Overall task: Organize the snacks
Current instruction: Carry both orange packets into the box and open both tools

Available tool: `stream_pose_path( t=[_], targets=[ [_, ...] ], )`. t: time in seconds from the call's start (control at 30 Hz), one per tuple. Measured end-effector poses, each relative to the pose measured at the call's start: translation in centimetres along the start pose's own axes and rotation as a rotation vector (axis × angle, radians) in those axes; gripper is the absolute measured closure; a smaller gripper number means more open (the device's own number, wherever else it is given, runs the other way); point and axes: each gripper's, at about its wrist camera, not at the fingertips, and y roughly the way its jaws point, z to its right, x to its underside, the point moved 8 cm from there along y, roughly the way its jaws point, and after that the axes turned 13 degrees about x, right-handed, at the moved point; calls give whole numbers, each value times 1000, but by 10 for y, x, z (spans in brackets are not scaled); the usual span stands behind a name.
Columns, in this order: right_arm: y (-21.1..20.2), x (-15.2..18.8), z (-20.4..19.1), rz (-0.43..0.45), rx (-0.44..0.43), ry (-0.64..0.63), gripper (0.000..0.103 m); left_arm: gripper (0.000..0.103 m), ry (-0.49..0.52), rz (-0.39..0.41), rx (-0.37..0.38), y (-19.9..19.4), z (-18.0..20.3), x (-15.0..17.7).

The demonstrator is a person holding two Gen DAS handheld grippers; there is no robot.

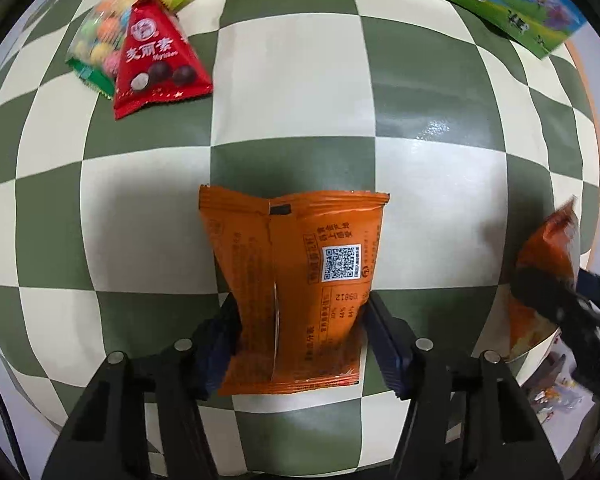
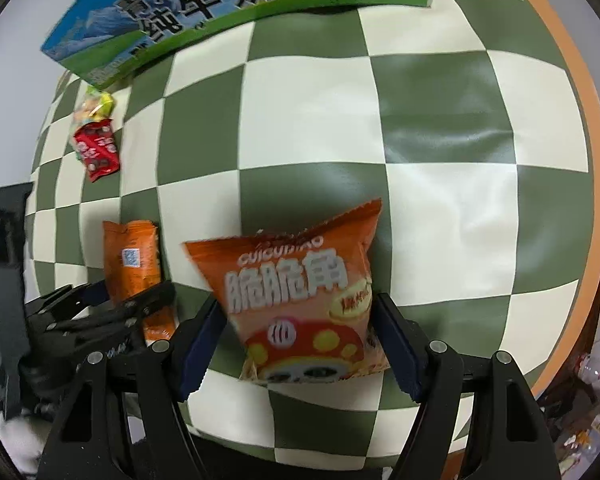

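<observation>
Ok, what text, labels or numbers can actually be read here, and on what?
"CUICUIJIAO", "脆脆角": chip bag in right gripper.
"09812", QR code: orange packet in left gripper; rest too small.
"麦丽素": red triangular packet.
"纯牛奶": milk carton.
Candy bag: none readable.

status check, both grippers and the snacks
Left gripper shut on orange packet. Right gripper shut on chip bag. Red pouch on candy bag by milk carton. Nothing blocking.

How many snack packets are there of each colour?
Orange: 2, the flat orange foil packet with a QR code and the puffy orange crisps bag.
Red: 1, the red triangular chocolate-ball pouch.
Clear with green ends: 1, the colourful candy bag.
Total: 4.
</observation>
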Motion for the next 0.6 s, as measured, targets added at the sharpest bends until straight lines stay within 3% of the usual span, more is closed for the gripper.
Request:
stream_pose_path(
  t=[0.07,0.1,0.23,0.6],
  targets=[
    [4,-1,0,12,28,-5,43,45,-2,2,-1,2,1,2],
    [4,-2,1,18,34,-6,45,45,-2,1,-1,3,1,3],
    [3,-1,1,31,41,-14,47,47,-11,9,3,5,1,3],
    [-49,-16,19,125,-45,34,52,50,50,116,67,-59,42,-26]
  ],
)
